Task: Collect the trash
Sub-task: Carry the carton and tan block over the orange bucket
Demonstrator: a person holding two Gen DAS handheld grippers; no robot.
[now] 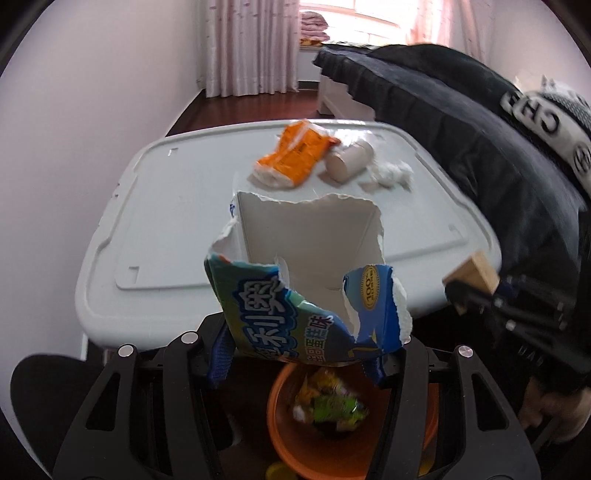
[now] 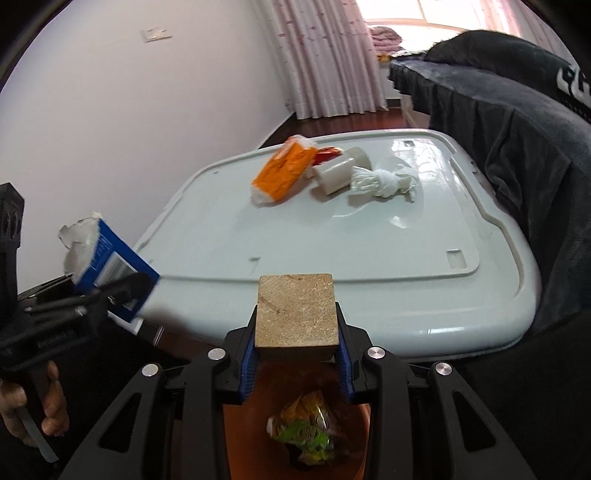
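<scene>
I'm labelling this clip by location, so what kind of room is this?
Probably a bedroom at home. Pink curtains hang by a bright window, folded bedding is stacked beneath it, and a dark blanket drapes what looks like a bed. The worktop is a white plastic lid, not a real table.

walls (image 2: 129,110): white | floor (image 1: 229,107): dark wood | window (image 2: 424,11): backlit, pink curtains (image 2: 325,62) drawn | dark blanket (image 1: 443,110) draped right

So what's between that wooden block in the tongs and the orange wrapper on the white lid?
Only bare white lid lies between the wooden block and the orange wrapper, seen in the right wrist view.
</scene>
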